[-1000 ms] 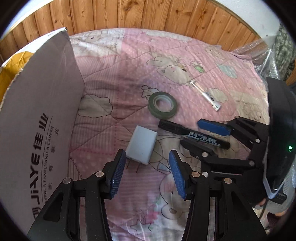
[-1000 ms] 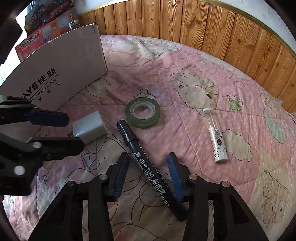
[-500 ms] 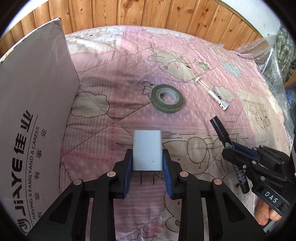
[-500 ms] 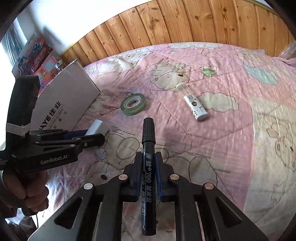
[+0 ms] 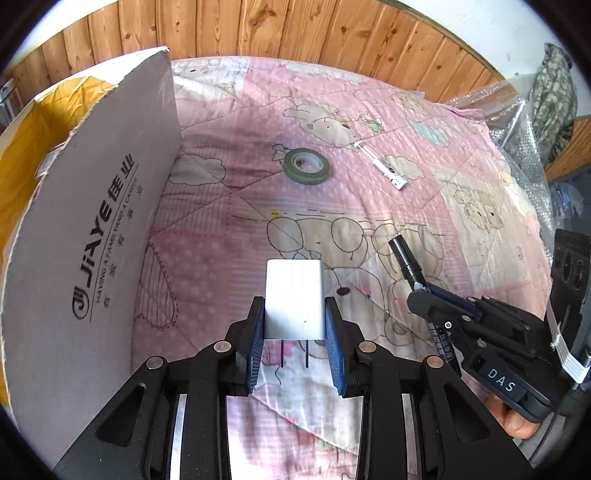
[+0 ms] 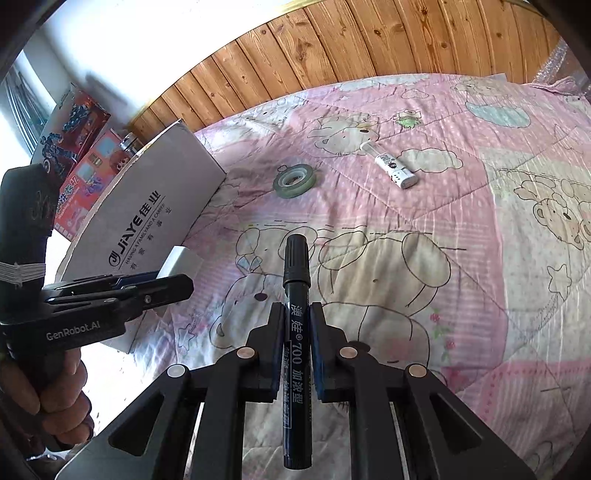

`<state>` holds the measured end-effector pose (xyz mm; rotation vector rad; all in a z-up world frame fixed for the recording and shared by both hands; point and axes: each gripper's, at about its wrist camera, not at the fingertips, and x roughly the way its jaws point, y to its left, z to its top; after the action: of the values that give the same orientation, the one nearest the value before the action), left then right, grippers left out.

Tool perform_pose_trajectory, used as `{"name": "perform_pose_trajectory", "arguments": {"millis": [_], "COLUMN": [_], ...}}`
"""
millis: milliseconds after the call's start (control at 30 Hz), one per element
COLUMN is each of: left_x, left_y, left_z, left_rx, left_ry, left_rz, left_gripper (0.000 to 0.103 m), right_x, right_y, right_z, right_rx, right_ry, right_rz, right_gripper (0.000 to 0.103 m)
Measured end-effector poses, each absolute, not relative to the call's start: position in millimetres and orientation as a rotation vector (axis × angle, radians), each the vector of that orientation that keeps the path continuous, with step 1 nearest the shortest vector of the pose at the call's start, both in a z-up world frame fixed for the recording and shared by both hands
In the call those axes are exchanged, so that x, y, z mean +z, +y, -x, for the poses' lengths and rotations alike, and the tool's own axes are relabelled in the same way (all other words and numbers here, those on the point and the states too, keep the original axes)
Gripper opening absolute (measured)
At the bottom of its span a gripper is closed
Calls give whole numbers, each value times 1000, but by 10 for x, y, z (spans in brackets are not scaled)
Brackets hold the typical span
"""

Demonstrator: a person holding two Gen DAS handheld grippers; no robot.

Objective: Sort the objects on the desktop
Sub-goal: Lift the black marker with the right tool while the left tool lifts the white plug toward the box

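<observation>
A: What is counted beyond the gripper tips?

B: One roll of green tape [image 5: 306,166] and one small white tube [image 5: 386,168] are counted there, on one bed quilt [image 5: 229,229].

A: And within the grippers?

B: One white charger [image 5: 294,302] is counted in the left gripper [image 5: 294,341], one black marker [image 6: 296,295] in the right gripper [image 6: 297,341]. Two grippers are counted in all. One cardboard box [image 5: 85,236] is counted left of them.

pink cartoon-bear quilt [image 5: 236,122] covers the whole bed, wood-panel wall [image 5: 295,26] behind it, bubble wrap [image 5: 524,122] and a camo garment [image 5: 554,85] off to the right, and colorful toy boxes [image 6: 79,147] stacked behind the cardboard over by the window side
</observation>
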<state>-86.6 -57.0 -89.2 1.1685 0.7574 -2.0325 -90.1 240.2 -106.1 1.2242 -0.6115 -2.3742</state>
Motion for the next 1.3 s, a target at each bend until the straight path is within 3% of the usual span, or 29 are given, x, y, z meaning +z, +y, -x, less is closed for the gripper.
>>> {"name": "perform_pose_trajectory", "arguments": {"millis": [1300], "left_x": [-21], "left_y": [27], "left_z": [-89], "left_rx": [-2133], "left_ry": [708], "left_rz": [-934], "left_gripper": [31], "right_x": [-340], "right_y": [1873], "right_z": [121], "right_rx": [-2206], "right_ry": [-348], "right_rz": [-1086], "right_gripper": [14]}}
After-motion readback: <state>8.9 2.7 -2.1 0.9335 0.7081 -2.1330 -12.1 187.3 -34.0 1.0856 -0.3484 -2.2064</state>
